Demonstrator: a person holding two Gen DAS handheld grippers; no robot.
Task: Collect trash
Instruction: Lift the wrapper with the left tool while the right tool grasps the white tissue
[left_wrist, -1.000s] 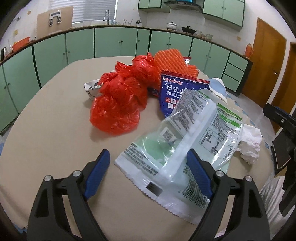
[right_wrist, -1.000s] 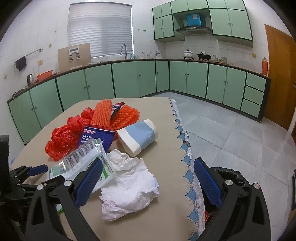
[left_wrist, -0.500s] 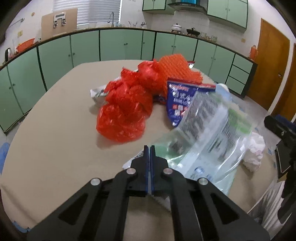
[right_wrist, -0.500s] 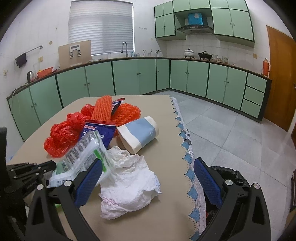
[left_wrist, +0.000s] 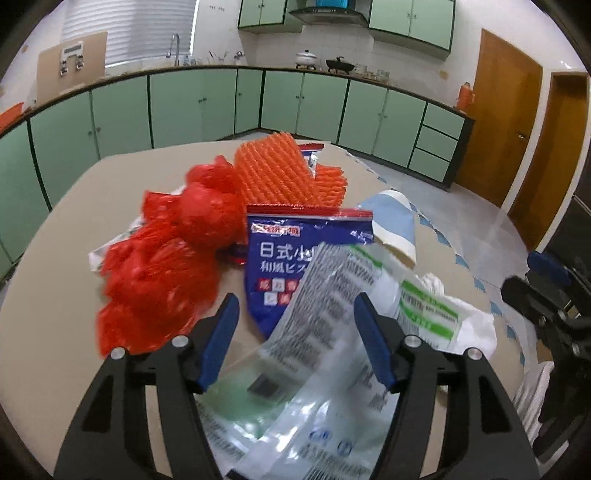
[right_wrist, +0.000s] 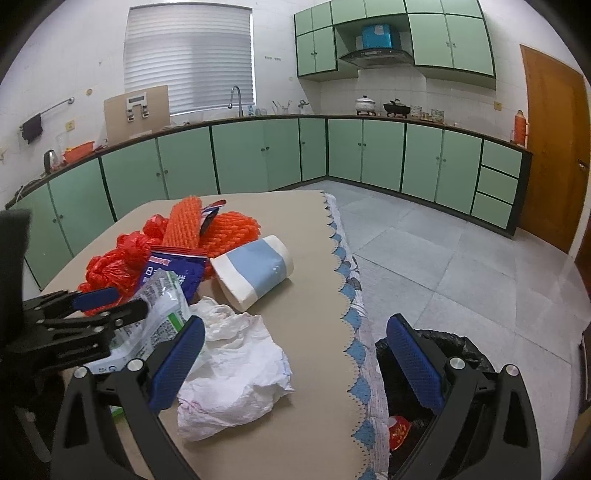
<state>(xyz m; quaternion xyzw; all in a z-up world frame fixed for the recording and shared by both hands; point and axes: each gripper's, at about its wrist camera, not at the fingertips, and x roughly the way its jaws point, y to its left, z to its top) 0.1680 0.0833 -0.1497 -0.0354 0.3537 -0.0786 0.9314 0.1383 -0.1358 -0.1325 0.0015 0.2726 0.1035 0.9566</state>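
A clear green-and-white wrapper (left_wrist: 332, 332) lies blurred between the jaws of my left gripper (left_wrist: 295, 299), which are opening; the pads stand apart from it. From the right wrist view the wrapper (right_wrist: 162, 306) bunches up by the left gripper (right_wrist: 110, 302). Behind it lie a blue snack bag (left_wrist: 280, 266), a red plastic bag (left_wrist: 159, 273), orange foam netting (left_wrist: 280, 177) and a white-and-blue paper cup (right_wrist: 255, 269). My right gripper (right_wrist: 295, 320) is open over the table edge, with nothing between its fingers. A crumpled white tissue (right_wrist: 236, 373) lies under its left finger.
The tan table (right_wrist: 314, 295) ends in a scalloped blue cloth edge on the right. Below that edge stands a bin lined with a black bag (right_wrist: 406, 387), with a red item inside. Green kitchen cabinets (right_wrist: 258, 155) line the far walls.
The left gripper closed on the wrapper's near edge, then opened again as it moved forward. The wrapper has bunched up and shifted right. The right gripper has stayed put.
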